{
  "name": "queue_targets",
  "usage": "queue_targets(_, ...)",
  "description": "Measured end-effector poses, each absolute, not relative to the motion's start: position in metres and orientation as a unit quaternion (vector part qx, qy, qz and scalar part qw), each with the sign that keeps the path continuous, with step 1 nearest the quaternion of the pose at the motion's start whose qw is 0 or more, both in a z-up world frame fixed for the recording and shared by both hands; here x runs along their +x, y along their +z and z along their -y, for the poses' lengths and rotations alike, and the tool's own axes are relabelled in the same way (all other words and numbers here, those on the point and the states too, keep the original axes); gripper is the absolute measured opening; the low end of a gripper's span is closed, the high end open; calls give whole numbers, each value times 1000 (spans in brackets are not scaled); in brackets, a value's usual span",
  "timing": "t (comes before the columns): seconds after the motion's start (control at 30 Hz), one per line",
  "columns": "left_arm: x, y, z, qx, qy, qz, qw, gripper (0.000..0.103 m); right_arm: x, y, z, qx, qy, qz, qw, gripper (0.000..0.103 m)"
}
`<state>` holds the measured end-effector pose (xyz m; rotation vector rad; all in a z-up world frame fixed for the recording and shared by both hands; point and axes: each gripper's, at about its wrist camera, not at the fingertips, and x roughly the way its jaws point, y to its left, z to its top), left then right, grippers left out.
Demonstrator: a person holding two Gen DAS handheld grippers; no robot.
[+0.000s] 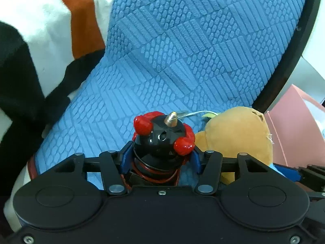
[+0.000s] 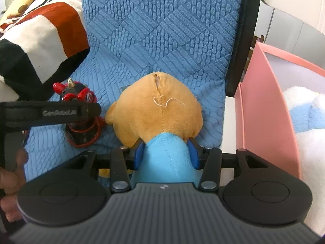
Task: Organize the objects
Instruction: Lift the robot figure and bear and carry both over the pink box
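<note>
My left gripper [image 1: 159,158] is shut on a black figurine with red horns and a gold tip [image 1: 162,136], on the blue textured seat cover [image 1: 162,50]. The figurine also shows in the right wrist view [image 2: 81,109], behind the left gripper's black body [image 2: 50,111]. My right gripper [image 2: 165,152] is shut on the blue body of a plush toy [image 2: 168,158] whose tan head [image 2: 156,107] points away from me. The plush's tan head also lies just right of the figurine in the left wrist view [image 1: 237,140].
A pink box [image 2: 264,93] stands to the right of the seat, with white and blue plush [image 2: 304,118] inside; it also shows in the left wrist view [image 1: 294,130]. A white, orange and black blanket [image 1: 40,50] is heaped at the left. The seat's dark frame [image 2: 243,40] runs along the right.
</note>
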<state>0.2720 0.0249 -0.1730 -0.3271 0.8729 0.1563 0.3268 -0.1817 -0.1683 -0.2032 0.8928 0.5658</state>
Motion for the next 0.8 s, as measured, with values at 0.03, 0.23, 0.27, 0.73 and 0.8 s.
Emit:
queue_targets(0.03, 271, -172, -26, -161, 79, -425, 887, 53, 328, -169, 181, -95, 270, -427, 858, 49)
queue_targets(0.23, 268, -166, -29, -180, 85, -450, 870, 53, 333, -168, 179, -104, 280, -444, 845, 49)
queue_targets(0.27, 268, -166, -30, -187, 86, -454, 867, 53, 333, -168, 179, -106, 279, -447, 843, 49)
queue_targets(0.73, 249, -144, -38, -244, 91, -434, 862, 52, 316, -153, 186, -107, 274, -436, 851, 48)
queue_targets(0.8, 241, -133, -36, -246, 86, -428, 866, 52, 314, -147, 189, -92, 272, -447, 847, 48)
